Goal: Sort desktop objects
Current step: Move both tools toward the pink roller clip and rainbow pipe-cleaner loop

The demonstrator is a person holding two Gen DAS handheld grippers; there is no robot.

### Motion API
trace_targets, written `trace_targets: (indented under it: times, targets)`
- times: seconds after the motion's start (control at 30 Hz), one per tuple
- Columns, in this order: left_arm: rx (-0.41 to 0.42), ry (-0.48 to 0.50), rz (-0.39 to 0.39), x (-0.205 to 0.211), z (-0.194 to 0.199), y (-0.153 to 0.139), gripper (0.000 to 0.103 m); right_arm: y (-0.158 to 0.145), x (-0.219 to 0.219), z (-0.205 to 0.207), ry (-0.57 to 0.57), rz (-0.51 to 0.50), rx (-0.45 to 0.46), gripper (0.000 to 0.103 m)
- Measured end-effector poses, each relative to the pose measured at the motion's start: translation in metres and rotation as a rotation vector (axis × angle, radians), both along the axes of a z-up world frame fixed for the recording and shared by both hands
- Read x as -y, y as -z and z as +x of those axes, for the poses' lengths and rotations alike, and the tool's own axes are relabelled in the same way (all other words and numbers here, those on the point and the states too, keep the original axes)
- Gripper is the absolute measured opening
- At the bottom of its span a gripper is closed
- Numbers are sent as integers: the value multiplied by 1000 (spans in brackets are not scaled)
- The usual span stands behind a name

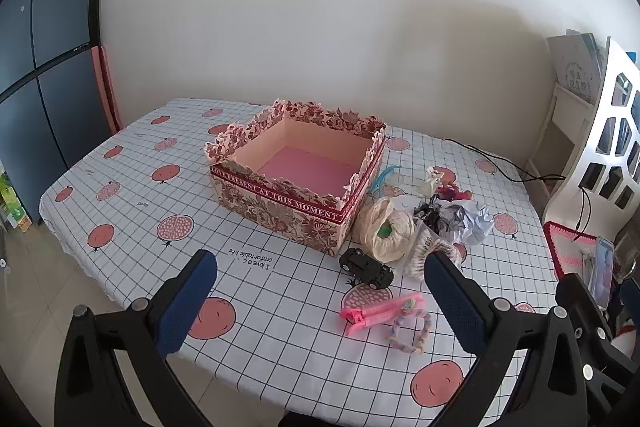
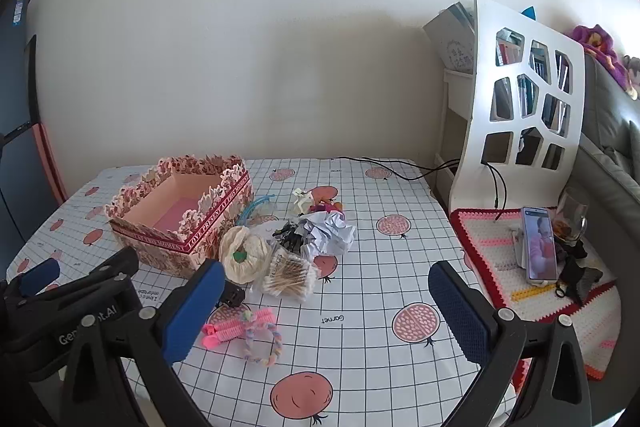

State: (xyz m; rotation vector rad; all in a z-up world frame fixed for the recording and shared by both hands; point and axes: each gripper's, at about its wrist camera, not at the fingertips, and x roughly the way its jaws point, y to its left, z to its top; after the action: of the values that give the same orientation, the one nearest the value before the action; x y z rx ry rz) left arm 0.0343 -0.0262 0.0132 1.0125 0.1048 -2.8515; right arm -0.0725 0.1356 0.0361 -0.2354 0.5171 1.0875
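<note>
A table under a pomegranate-print grid tablecloth (image 1: 248, 307) is carrying everything. The floral gift box (image 1: 296, 203) is sitting open-topped at its far left. Just right of the box, crumpled paper (image 2: 330, 233), a cream foam fruit net (image 2: 242, 255) and a cotton swab pack (image 2: 288, 277) are lying heaped together. Nearer, a black toy car (image 1: 366, 267), a pink hair clip (image 1: 380, 311) and a pastel bracelet (image 2: 262, 341) are lying. The left gripper (image 1: 320, 311) and right gripper (image 2: 326, 311) are hovering wide apart, holding nothing.
</note>
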Motion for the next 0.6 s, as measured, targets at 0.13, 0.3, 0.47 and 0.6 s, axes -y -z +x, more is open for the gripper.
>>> trace_targets:
  times: [0.13,0.3,0.47,0.6]
  targets:
    - [17,-11,-12,-1,-1,2,103,2,-3,1,9,-20,-5,103]
    - [62,-16,-26,-3,-8,8,103,7,-8,3,28,-59,-12,103]
    - [144,-10,-21,-2,-21,19,103,15,-19,8,29,-126,-43,103]
    - [288,-17,34,1,-42,41,103,34,-39,21,21,-219,-156,103]
